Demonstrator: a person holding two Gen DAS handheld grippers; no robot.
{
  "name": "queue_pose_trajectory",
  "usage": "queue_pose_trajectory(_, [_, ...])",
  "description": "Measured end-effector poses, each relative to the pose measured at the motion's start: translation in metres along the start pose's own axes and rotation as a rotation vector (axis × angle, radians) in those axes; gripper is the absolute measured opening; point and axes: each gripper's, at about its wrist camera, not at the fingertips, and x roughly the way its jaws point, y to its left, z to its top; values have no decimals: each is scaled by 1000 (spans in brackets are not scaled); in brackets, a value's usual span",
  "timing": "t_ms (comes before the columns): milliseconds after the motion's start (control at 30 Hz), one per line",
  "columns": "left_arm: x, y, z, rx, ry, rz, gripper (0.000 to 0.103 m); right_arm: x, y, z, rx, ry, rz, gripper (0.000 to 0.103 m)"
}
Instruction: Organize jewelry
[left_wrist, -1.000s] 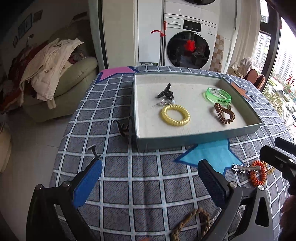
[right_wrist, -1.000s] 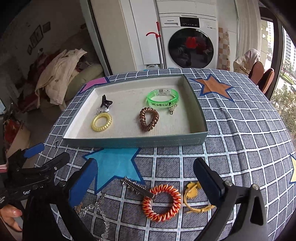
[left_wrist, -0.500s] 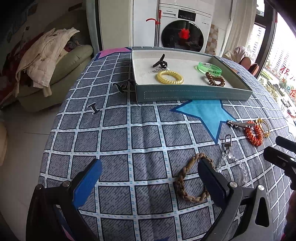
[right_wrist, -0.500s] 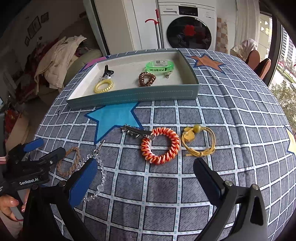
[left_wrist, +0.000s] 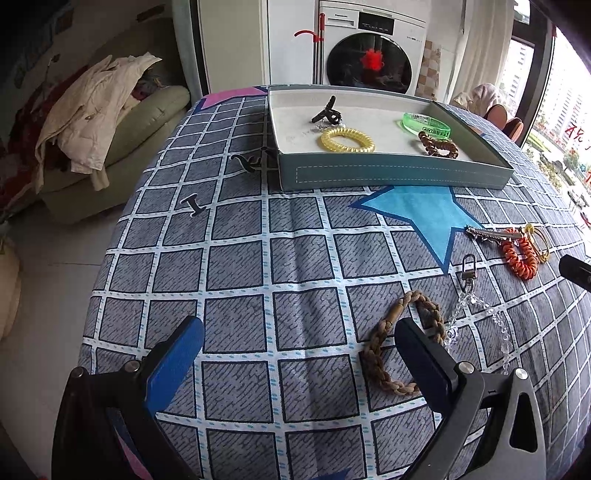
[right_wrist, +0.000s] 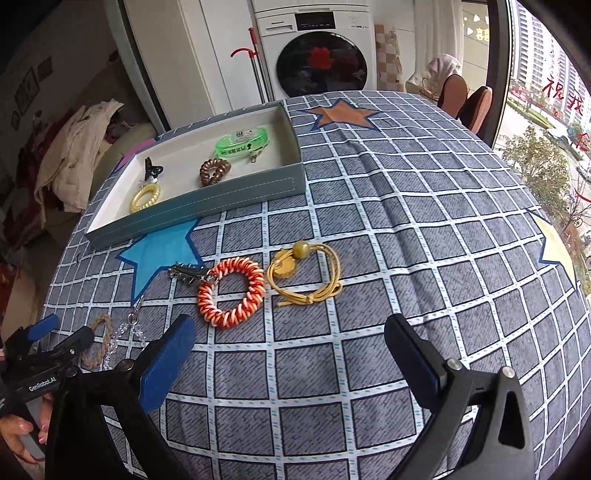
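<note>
A teal tray (left_wrist: 391, 173) (right_wrist: 229, 199) holds a yellow coil ring (left_wrist: 347, 139), a green bracelet (left_wrist: 426, 124), a brown coil tie (left_wrist: 438, 144) and a black claw clip (left_wrist: 327, 112). On the cloth lie a braided brown bracelet (left_wrist: 391, 345) (right_wrist: 98, 341), a clear bead chain (left_wrist: 480, 306), an orange coil bracelet (right_wrist: 231, 293) (left_wrist: 519, 254), a metal clip (right_wrist: 186, 273) and a yellow cord bracelet (right_wrist: 306, 273). My left gripper (left_wrist: 295, 354) is open, its right finger over the braided bracelet. My right gripper (right_wrist: 288, 350) is open, empty, just short of the orange bracelet.
Two small black clips (left_wrist: 251, 162) (left_wrist: 194, 205) lie on the checked cloth left of the tray. The round table's edge drops off at the left. A sofa with clothes (left_wrist: 92, 122) and a washing machine (left_wrist: 369, 62) stand behind.
Both grippers have pulled back from the tray toward the near side of the table. The loose bracelets have come into view near the fingers. Both stay open.
</note>
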Motion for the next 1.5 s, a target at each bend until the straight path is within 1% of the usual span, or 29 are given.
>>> queue_pose_trajectory(33, [0, -1, 0, 4, 0, 0, 103, 0, -3, 2, 4, -6, -11, 101])
queue_pose_trajectory(100, [1, -3, 0, 11, 0, 1, 103, 0, -10, 7, 13, -15, -32, 97])
queue_pose_trajectory(133, [1, -5, 0, 16, 0, 2, 103, 1, -13, 10, 20, -17, -41, 91])
queue_pose_trajectory(200, [2, -7, 0, 26, 3, 6, 103, 5, -21, 15, 37, -9, -52, 83])
queue_pose_trajectory(267, [3, -10, 0, 34, 7, 11, 103, 13, -28, 18, 52, 11, -54, 73])
queue_pose_trajectory(367, [3, -11, 0, 38, 5, 10, 103, 26, -32, 19, 54, 39, -59, 66])
queue_pose_trajectory(400, [3, -12, 0, 40, 4, 9, 103, 28, -31, 19, 50, 40, -62, 66])
queue_pose_trajectory(467, [3, -13, 0, 48, 1, 5, 103, 31, -28, 22, 20, 30, -78, 62])
queue_pose_trajectory(600, [0, -21, 0, 81, -9, 1, 103, 38, -17, 27, -40, 32, -86, 61])
queue_pose_trajectory(667, [-3, -26, 0, 107, -12, -13, 99, 42, -7, 26, -105, 32, -117, 60])
queue_pose_trajectory(700, [-4, -28, 0, 117, -12, -20, 94, 42, -3, 25, -131, 22, -123, 60])
queue_pose_trajectory(733, [-5, -30, 0, 127, -10, -32, 88, 42, -1, 24, -139, 21, -122, 57])
queue_pose_trajectory(767, [-6, -32, 0, 135, -7, -45, 85, 42, -1, 24, -138, 24, -115, 52])
queue_pose_trajectory(800, [-6, -33, 0, 144, -4, -58, 78, 42, -1, 25, -134, 27, -102, 51])
queue_pose_trajectory(833, [-7, -35, 0, 154, -1, -78, 66, 42, -1, 25, -139, 31, -97, 46])
queue_pose_trajectory(867, [-8, -38, 0, 168, 3, -106, 59, 42, 1, 25, -150, 33, -92, 37])
queue_pose_trajectory(900, [-9, -41, 0, 185, 3, -117, 42, 42, 4, 25, -161, 37, -84, 31])
queue_pose_trajectory(933, [-10, -45, -1, 206, 2, -119, 26, 42, 7, 25, -171, 41, -82, 14])
queue_pose_trajectory(967, [-10, -47, -2, 217, 1, -121, 26, 42, 10, 25, -177, 44, -84, 5])
queue_pose_trajectory(1033, [-12, -47, -2, 206, 4, -145, 26, 42, 12, 25, -177, 45, -93, 5])
queue_pose_trajectory(1133, [-15, -39, -1, 153, 7, -214, 26, 35, 12, 24, -171, 24, -90, 4])
queue_pose_trajectory(1233, [-21, -32, 2, 122, -10, -241, 26, 24, 10, 26, -162, -3, -79, 4])
queue_pose_trajectory(1500, [-31, -22, 12, 82, -33, -257, 26, 3, 11, 38, -132, -47, -32, 4])
